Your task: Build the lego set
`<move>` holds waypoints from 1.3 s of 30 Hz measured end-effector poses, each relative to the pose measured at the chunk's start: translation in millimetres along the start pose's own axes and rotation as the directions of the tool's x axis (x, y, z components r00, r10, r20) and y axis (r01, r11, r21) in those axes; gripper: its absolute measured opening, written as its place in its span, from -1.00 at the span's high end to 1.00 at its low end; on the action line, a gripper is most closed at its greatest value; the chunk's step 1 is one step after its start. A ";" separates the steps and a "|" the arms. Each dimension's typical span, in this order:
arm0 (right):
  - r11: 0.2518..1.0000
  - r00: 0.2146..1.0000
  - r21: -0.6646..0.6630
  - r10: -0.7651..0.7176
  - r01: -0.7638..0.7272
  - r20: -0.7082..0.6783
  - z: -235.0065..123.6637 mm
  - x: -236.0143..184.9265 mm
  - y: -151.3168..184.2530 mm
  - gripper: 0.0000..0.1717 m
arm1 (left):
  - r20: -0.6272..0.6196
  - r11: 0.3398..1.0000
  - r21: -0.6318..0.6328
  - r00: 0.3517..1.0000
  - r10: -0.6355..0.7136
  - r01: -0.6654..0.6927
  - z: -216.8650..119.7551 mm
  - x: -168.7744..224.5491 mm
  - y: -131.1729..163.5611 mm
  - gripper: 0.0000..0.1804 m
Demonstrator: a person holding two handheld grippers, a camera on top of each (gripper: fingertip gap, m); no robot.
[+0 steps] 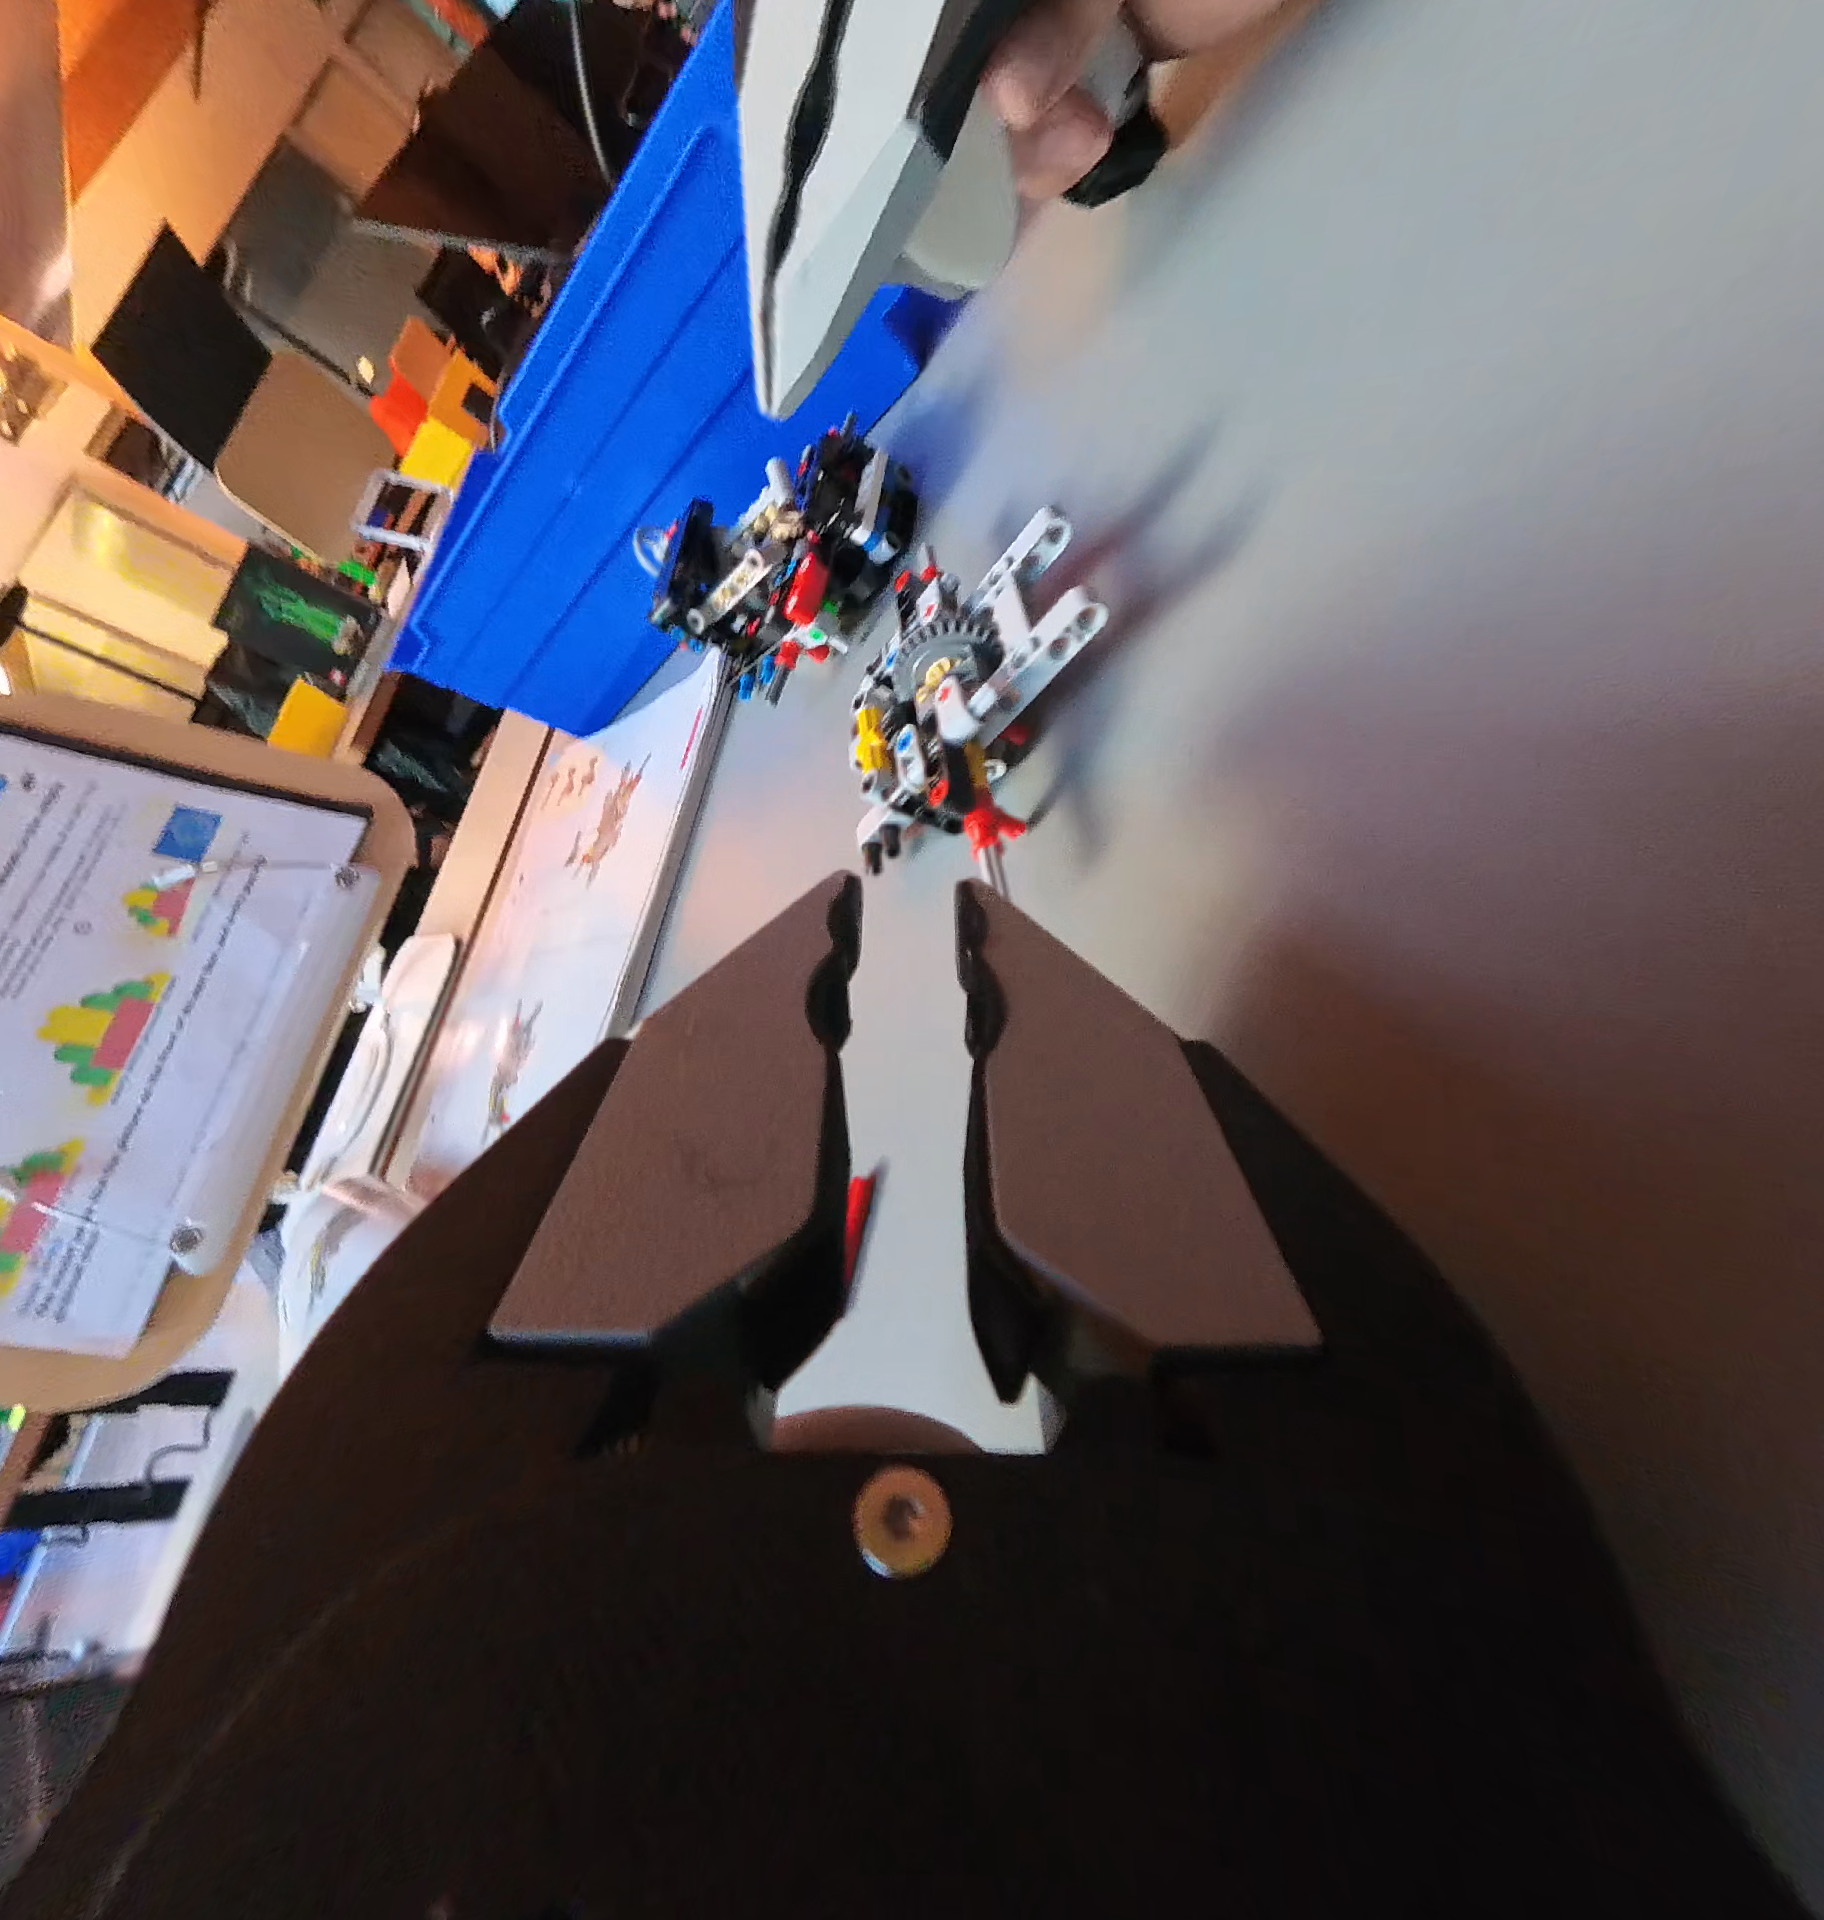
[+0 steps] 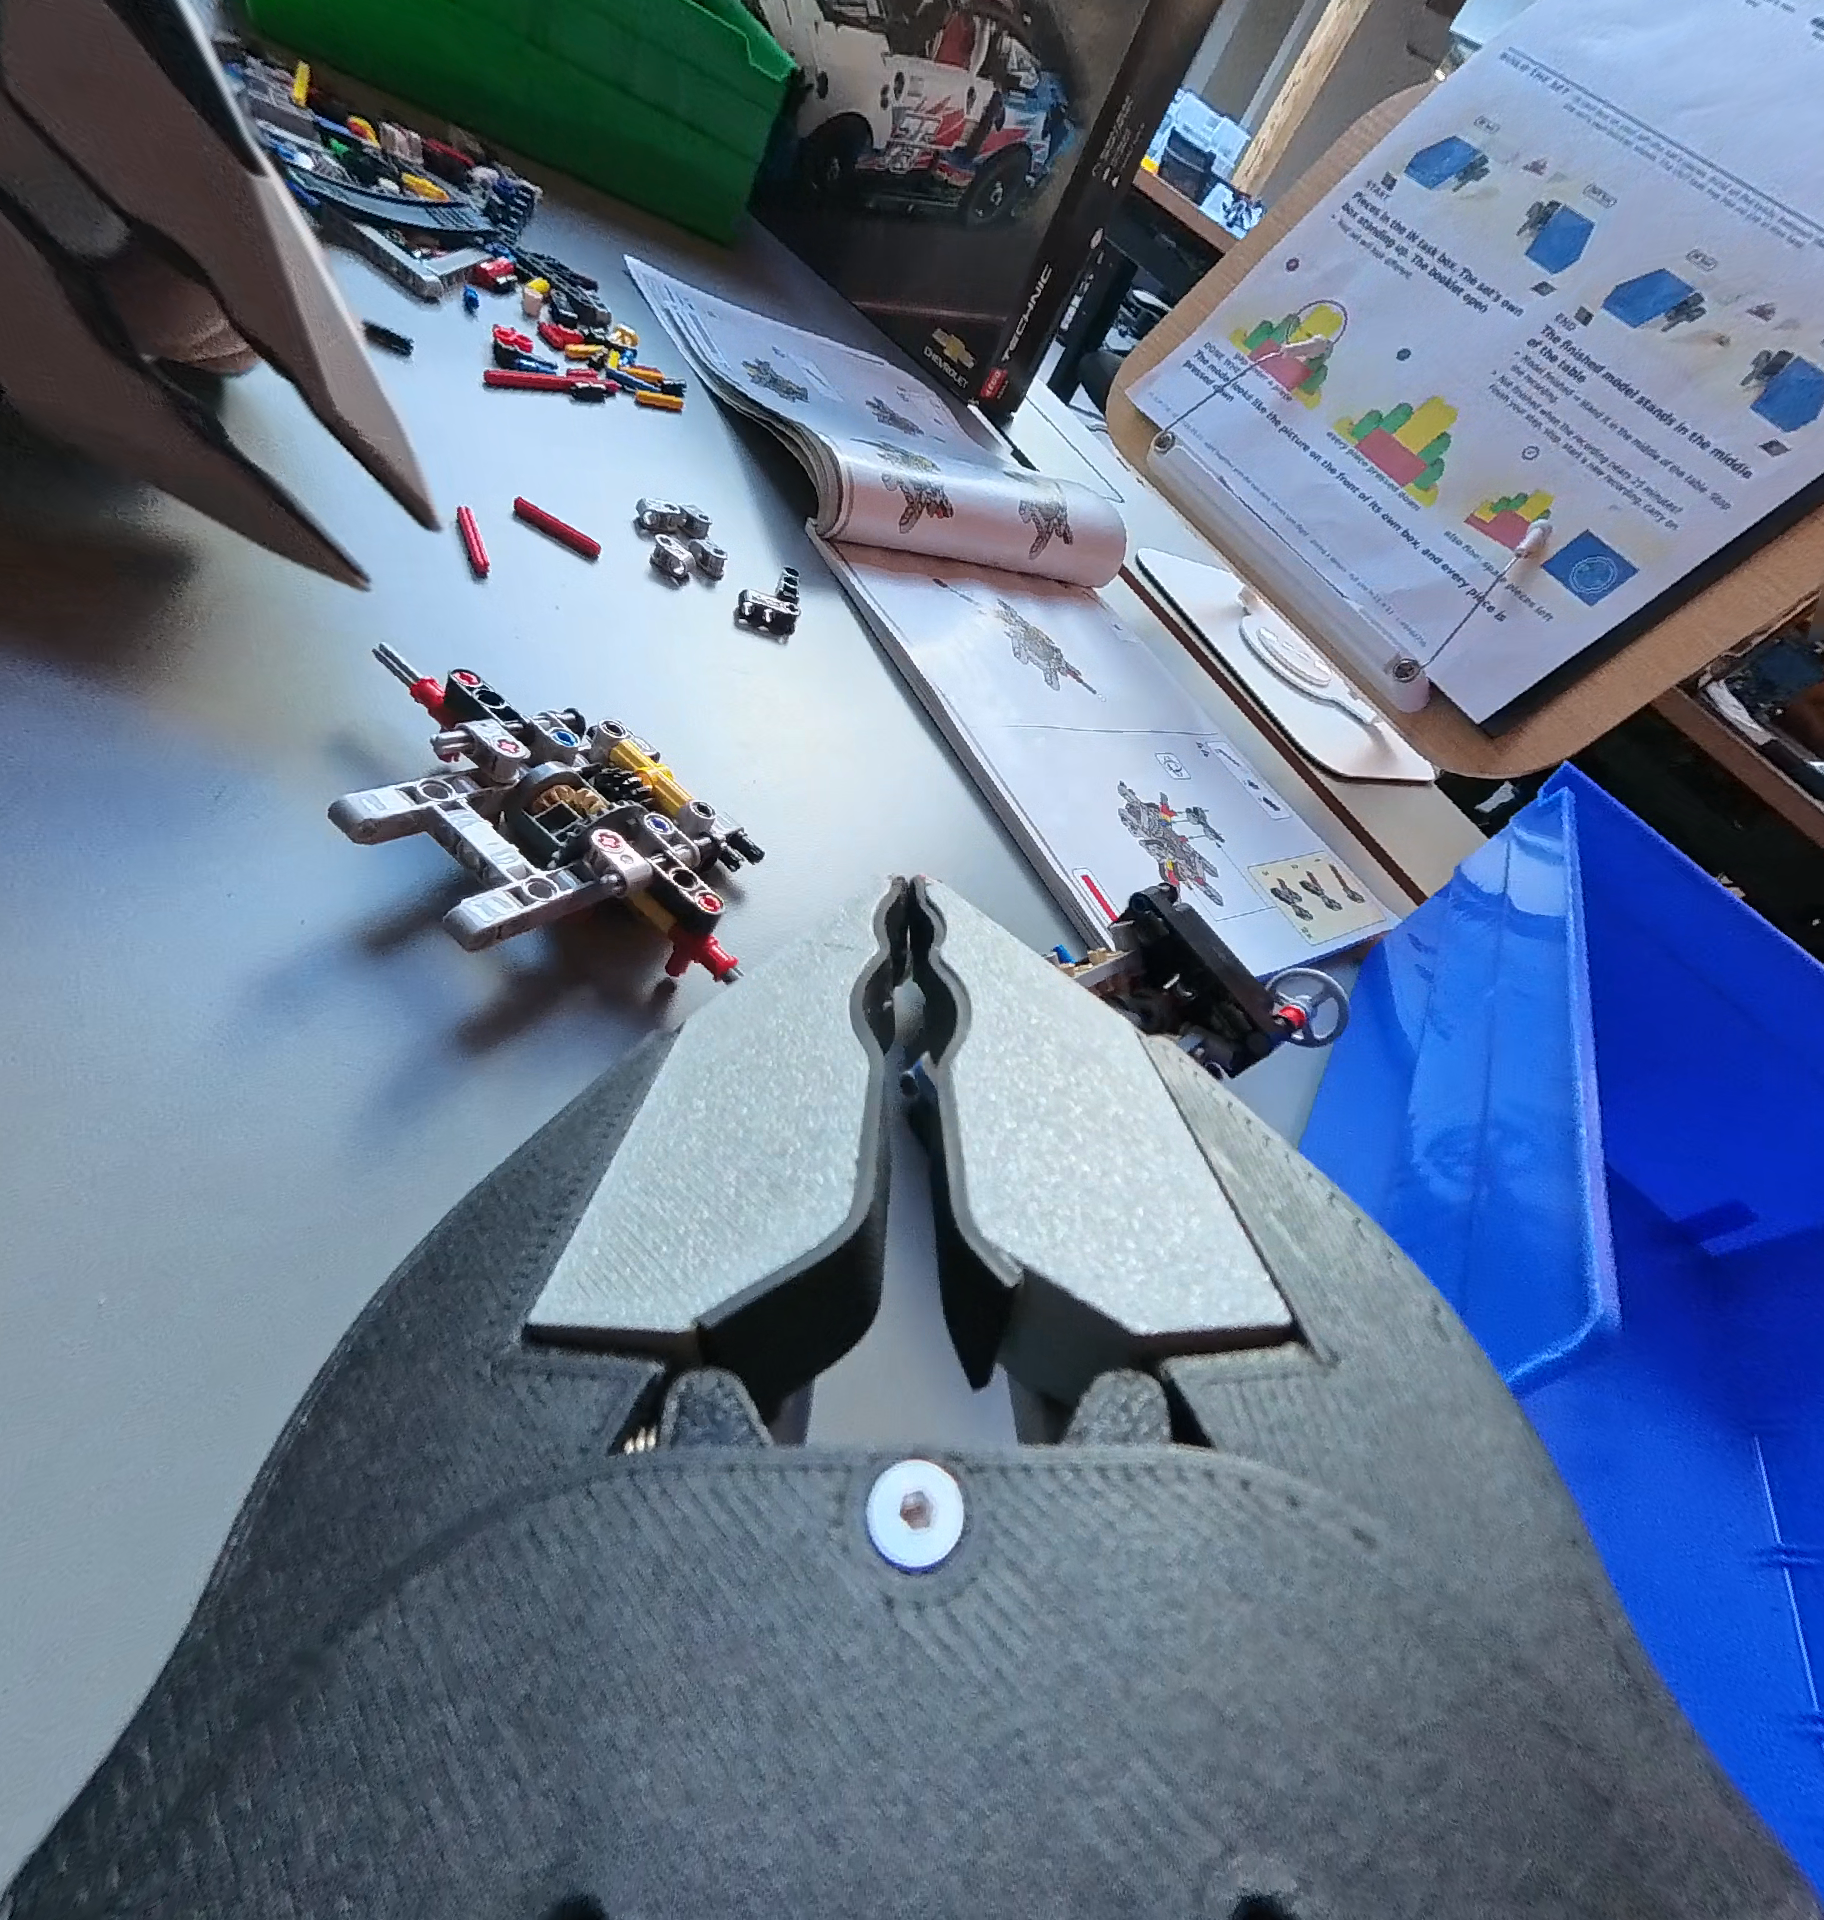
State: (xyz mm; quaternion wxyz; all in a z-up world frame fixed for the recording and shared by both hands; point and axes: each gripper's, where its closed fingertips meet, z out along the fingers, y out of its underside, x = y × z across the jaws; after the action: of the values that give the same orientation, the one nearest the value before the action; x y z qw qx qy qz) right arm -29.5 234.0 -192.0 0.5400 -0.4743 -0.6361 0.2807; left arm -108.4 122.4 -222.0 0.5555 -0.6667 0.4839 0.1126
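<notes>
My left gripper [image 1: 906, 888] is open with nothing between its tips, just short of a grey and yellow gear assembly [image 1: 949, 707] on the grey table [image 1: 1407, 520]. A small red piece [image 1: 861, 1210] shows deep in the gap by one finger. In the right wrist view the left gripper [image 2: 399, 551] hovers by two loose red axles [image 2: 555, 525]. My right gripper [image 2: 908, 885] is shut, tips together, between the gear assembly [image 2: 544, 821] and a black assembly with a small grey wheel [image 2: 1199, 977]. The right gripper also shows in the left wrist view [image 1: 778, 400], above that black assembly [image 1: 783, 561].
A blue bin [image 2: 1614, 1143] stands right of my right gripper. An open instruction booklet [image 2: 1043, 644] lies behind the assemblies. Loose parts [image 2: 565, 343] are scattered farther back, by a green bin [image 2: 575, 83] and a set box [image 2: 970, 156]. A board with a printed sheet [image 2: 1562, 364] stands at the right. There is about 15 cm between the tips of the two grippers.
</notes>
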 end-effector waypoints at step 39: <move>0.909 0.947 -0.278 0.320 -0.311 -0.017 -32.3 -43.6 5.6 0.63 | -0.688 0.868 -0.205 0.564 -0.456 0.452 9.8 44.5 -47.9 0.87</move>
State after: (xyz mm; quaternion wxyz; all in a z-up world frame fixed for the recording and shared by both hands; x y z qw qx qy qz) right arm 1.5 191.7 -206.8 0.4064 -0.6375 -0.5920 0.2793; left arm -45.2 103.5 -225.9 0.3298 -0.7591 0.4732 -0.3017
